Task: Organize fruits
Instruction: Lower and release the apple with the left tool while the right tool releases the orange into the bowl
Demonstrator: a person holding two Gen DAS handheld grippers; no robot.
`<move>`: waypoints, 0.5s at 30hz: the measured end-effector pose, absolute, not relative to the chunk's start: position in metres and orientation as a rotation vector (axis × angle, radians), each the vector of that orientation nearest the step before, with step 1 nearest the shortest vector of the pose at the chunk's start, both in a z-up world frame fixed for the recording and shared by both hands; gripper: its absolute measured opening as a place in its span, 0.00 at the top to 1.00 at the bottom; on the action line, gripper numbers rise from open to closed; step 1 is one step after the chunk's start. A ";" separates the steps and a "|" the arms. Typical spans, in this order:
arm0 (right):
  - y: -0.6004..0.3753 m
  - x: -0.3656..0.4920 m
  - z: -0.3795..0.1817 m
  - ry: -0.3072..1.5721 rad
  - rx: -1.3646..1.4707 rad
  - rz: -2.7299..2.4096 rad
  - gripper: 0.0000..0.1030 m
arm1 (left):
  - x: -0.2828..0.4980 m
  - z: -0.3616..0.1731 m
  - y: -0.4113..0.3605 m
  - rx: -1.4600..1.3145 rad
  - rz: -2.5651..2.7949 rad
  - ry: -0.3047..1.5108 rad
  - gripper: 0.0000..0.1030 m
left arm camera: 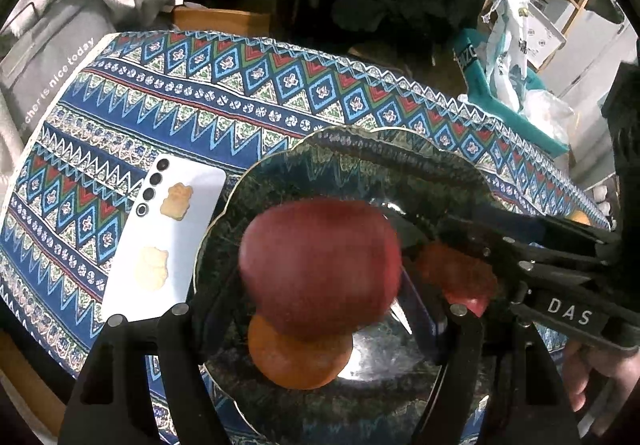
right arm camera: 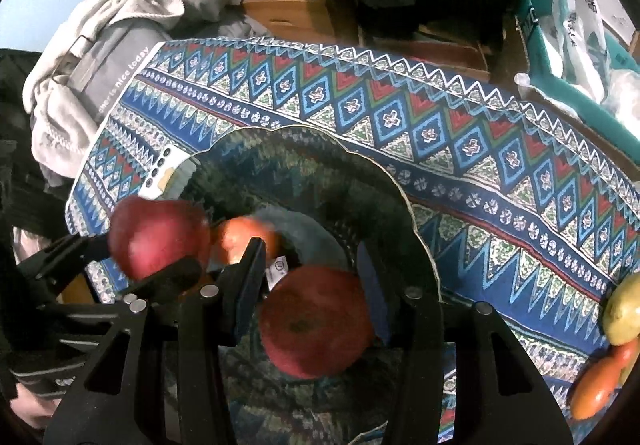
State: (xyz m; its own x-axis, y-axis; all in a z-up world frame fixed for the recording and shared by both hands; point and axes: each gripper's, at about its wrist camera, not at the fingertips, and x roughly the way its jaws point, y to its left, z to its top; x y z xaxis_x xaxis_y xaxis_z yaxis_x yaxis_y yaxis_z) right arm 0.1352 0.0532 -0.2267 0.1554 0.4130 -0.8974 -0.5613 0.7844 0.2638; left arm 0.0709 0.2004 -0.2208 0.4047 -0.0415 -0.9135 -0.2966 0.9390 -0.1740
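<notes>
The table wears a blue zigzag-patterned tablecloth (left arm camera: pixel 248 93), with coats, a grey sweatshirt and bags crowding the room behind it. A white phone with bear stickers (left arm camera: pixel 168 237) lies flat on the cloth, just left of a dark, mirror-shiny plate with a scalloped rim (left arm camera: pixel 224 213).

What matters now is height and stacking. In the left wrist view the big dark-red apple (left arm camera: pixel 320 269) fills the middle of the frame, and it looks to hang clear above the plate. A round orange fruit (left arm camera: pixel 300 357) peeks out directly beneath it at lower centre. A straight drop would, I reckon, land it on that orange. Bare plate shows toward the upper part of the dish and to the lower right. The apple is round, so it has no long axis to line up.

The left gripper (left arm camera: pixel 320 309) holds that apple between moderately spread fingers. In the right wrist view it shows at middle left, the fingers clasping the fruit from the side.

The right gripper (right arm camera: pixel 332 293) is the other one over the dish. Its jaws are narrow, with the pads against both flanks of a smaller red apple (right arm camera: pixel 316 321) that seems to sit on the plate floor. How hard they press I cannot tell.

A yellow-green fruit (right arm camera: pixel 624 309) and an orange-red fruit (right arm camera: pixel 596 385) wait on the cloth at the right edge, nearer the right hand.
</notes>
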 end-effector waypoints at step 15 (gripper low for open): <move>0.033 0.129 -0.190 1.153 -0.150 0.659 0.53 | 0.056 -0.183 0.196 -0.309 0.142 1.057 0.24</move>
State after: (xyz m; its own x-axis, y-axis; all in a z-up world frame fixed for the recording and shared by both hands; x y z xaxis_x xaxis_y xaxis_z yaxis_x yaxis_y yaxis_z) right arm 0.1291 0.0332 -0.1902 0.2420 0.4055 -0.8815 -0.5544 0.8034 0.2174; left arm 0.0563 0.1957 -0.1832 0.4876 -0.0327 -0.8724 -0.2617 0.9479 -0.1818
